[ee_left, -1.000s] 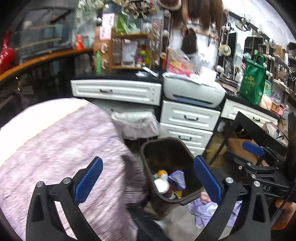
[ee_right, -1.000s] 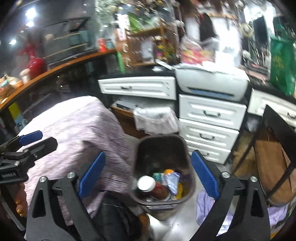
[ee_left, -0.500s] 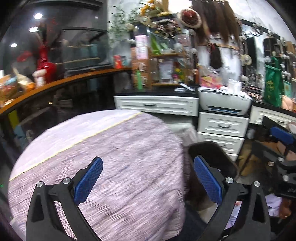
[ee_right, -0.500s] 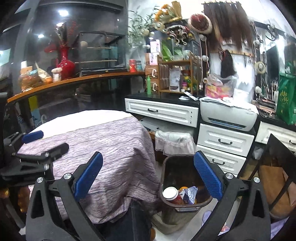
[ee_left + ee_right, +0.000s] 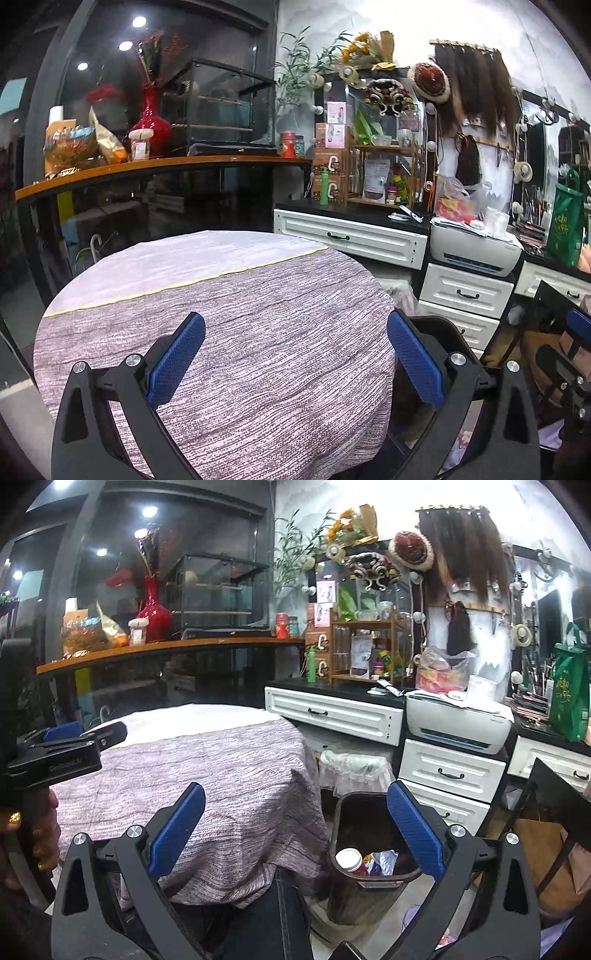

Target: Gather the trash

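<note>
A red ceramic vase (image 5: pixel 150 122) was seen standing on the curved orange-edged wooden counter (image 5: pixel 166 167) at the far left. Nearer, the round table draped in a mauve streaked cloth (image 5: pixel 258 332) was framed by the left gripper (image 5: pixel 295 363), whose blue-padded jaws were held spread wide with nothing between them. In the right wrist view the left gripper was seen at the table's left edge. The right gripper (image 5: pixel 295 843) was likewise held spread and empty, above the table's near right edge. Just beside that edge, on the floor, the dark brown plastic trash bin (image 5: pixel 364 884) was seen, with a white-lidded cup (image 5: pixel 348 859) and a crumpled foil wrapper (image 5: pixel 382 862) inside. Behind it stood white drawers (image 5: pixel 450 771) with a white printer (image 5: pixel 460 722) set on top.
</note>
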Available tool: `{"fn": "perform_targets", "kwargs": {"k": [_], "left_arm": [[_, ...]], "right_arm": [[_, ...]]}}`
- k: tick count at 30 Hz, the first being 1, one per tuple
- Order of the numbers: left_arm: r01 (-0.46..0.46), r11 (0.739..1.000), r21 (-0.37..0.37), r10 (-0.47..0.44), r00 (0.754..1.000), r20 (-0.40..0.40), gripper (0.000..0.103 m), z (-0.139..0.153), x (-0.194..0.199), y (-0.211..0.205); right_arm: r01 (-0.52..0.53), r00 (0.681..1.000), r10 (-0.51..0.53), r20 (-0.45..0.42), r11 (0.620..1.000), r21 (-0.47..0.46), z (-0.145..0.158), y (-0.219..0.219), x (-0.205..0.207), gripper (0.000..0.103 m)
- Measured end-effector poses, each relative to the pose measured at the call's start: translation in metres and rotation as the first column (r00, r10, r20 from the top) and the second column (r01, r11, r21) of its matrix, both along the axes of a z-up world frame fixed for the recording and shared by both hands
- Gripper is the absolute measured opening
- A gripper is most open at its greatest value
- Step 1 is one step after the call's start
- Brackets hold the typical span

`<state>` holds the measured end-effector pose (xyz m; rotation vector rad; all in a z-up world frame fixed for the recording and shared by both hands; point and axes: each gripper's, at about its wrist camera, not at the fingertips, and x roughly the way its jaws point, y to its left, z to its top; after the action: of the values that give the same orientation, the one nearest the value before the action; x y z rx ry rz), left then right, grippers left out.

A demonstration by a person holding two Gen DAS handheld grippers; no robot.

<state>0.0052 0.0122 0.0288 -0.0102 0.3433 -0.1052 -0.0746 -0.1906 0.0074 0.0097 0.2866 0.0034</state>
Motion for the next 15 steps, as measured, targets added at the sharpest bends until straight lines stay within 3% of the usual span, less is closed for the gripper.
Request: {"fn": "perform_targets", "kwargs": {"k": [15], "left_arm": [[0.003,1.0,0.018,-0.003,1.0,0.0,0.098,-0.0015,-0.0018,-0.0015]], "right_arm": [[0.005,1.0,-0.005,-0.007,1.0,0.014,-0.0033,-0.0022,0.0025,0.097]]}}
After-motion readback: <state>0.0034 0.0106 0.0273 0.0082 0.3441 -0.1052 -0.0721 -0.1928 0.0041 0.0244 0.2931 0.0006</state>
